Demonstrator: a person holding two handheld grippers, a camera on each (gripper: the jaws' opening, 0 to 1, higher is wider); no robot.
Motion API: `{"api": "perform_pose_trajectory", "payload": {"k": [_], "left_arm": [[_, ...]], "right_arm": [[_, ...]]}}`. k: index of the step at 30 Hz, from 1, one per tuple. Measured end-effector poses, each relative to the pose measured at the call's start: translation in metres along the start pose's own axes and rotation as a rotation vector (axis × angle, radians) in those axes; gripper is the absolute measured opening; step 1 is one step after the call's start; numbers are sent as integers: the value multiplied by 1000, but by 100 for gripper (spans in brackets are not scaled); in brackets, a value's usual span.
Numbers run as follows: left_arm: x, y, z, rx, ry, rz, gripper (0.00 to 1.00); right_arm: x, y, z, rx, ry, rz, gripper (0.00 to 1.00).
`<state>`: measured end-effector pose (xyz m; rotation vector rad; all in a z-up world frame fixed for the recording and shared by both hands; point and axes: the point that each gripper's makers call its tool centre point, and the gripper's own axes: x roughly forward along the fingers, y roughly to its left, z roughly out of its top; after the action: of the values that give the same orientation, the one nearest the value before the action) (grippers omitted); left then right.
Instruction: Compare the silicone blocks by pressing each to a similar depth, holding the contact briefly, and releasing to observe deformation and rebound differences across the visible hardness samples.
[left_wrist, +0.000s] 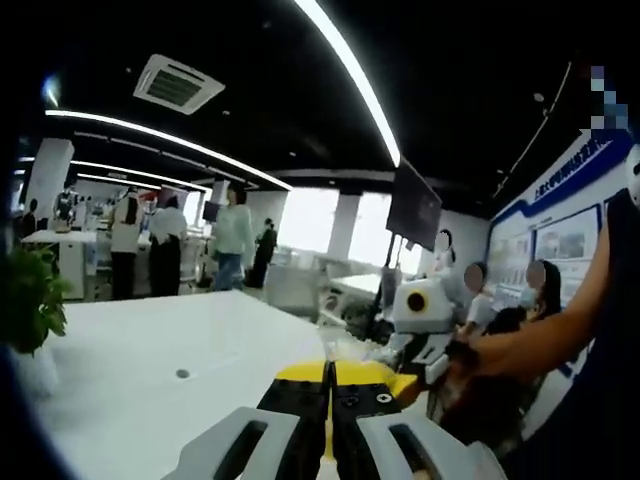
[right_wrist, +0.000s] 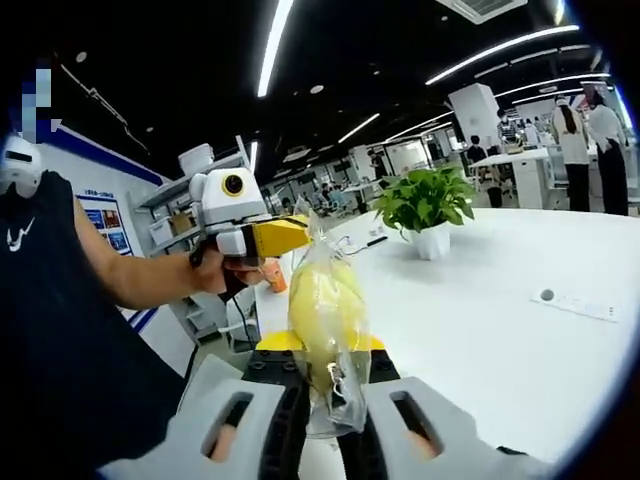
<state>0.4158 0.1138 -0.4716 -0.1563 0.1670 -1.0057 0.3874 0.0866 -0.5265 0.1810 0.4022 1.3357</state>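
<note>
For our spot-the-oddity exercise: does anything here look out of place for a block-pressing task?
Yes. The right claw is shut on a yellow item in a clear bag, held up above the white table rather than pressing anything. The left claw is shut on nothing.

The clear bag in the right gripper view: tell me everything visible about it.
The clear plastic bag is thin, glossy and crinkled, and it holds a soft-looking yellow lump whose exact nature I cannot tell. It stands roughly upright, its neck tapering to a twisted tip at the top, near the yellow jaws of the left gripper. Its lower end is pinched between the jaws of the right gripper, which are shut on it. Behind it lies the white table, which it does not appear to touch.
</note>
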Motion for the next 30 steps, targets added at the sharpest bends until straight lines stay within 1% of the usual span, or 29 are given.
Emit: {"api": "perform_pose_trajectory", "payload": {"k": [6, 8, 11, 12, 13, 15, 18, 20, 22, 25, 28, 29, 30], "left_arm": [[0, -1, 4, 1, 4, 8, 0], [0, -4, 10, 17, -13, 7, 0], [1, -5, 17, 9, -28, 7, 0], [2, -6, 20, 0, -38, 5, 0], [2, -6, 21, -3, -41, 2, 0], [3, -6, 23, -8, -43, 2, 0], [4, -5, 25, -38, -49, -4, 0], [6, -7, 26, -37, -51, -7, 0], [8, -9, 26, -35, -49, -13, 0], [11, -11, 27, -43, -51, -23, 0], [15, -13, 25, -41, -44, -31, 0], [17, -14, 24, -41, -41, -35, 0], [19, -15, 22, -38, -31, -37, 0]], "right_arm": [[0, 3, 3, 0, -15, 7, 3], [-2, 2, 8, 1, -47, 1, 4], [-3, 1, 12, 29, -82, 15, 7], [-2, -3, 15, 6, -104, -6, 7], [-2, -4, 16, 7, -111, -17, 8], [-2, -4, 18, 17, -111, -10, 9], [0, -7, 19, -5, -110, -23, 12], [2, -11, 17, 26, -100, -35, 15], [3, -12, 18, 22, -114, -36, 22], [2, -18, 22, 8, -139, -63, 39], [2, -21, 24, -5, -155, -84, 58], [1, -25, 25, -30, -164, -106, 67], [1, -28, 25, -45, -171, -124, 73]]}}
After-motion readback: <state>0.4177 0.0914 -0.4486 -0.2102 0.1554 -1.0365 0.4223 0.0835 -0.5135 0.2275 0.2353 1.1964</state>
